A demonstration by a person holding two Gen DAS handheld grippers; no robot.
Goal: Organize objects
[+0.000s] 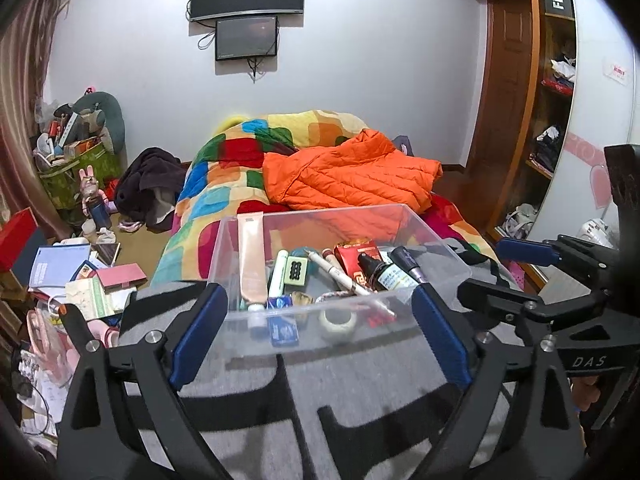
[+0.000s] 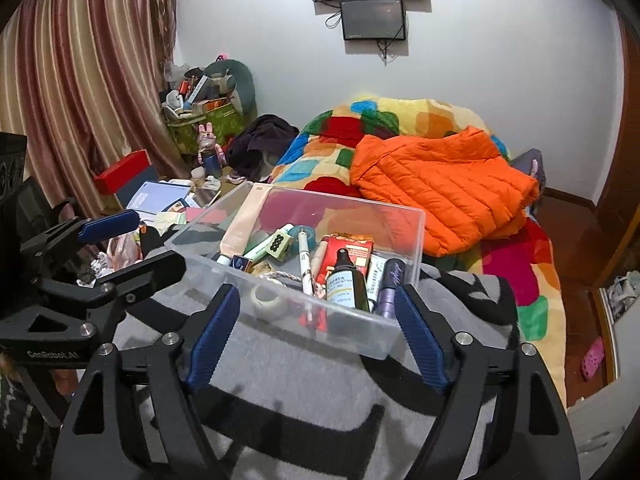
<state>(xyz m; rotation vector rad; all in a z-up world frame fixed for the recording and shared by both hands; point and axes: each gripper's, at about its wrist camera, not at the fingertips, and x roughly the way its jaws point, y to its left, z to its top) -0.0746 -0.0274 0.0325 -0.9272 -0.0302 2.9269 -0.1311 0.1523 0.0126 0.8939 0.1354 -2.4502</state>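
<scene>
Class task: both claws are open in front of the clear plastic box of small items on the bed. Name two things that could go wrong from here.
1. The clear plastic box sits on soft grey-and-black blanket; a push may tip it.
2. The tall beige tube leans on the wall and could topple out.

Dead ahead at twelve o'clock I have the clear plastic box [image 1: 340, 216] sitting on the grey-and-black patterned blanket [image 1: 320, 380] at the bed's near end. In the box, the long beige tube [image 1: 252, 256] leans against the wall at nine o'clock; the dark glass dropper bottle [image 2: 347, 284] stands at three o'clock, with the white pen [image 2: 305, 260] between them. The roll of white tape [image 1: 338, 319] lies by the near wall. Behind the box, the orange puffer jacket [image 1: 352, 174] lies on the multicoloured patchwork quilt [image 1: 224, 184]. At ten o'clock, on the floor, books are piled.
</scene>
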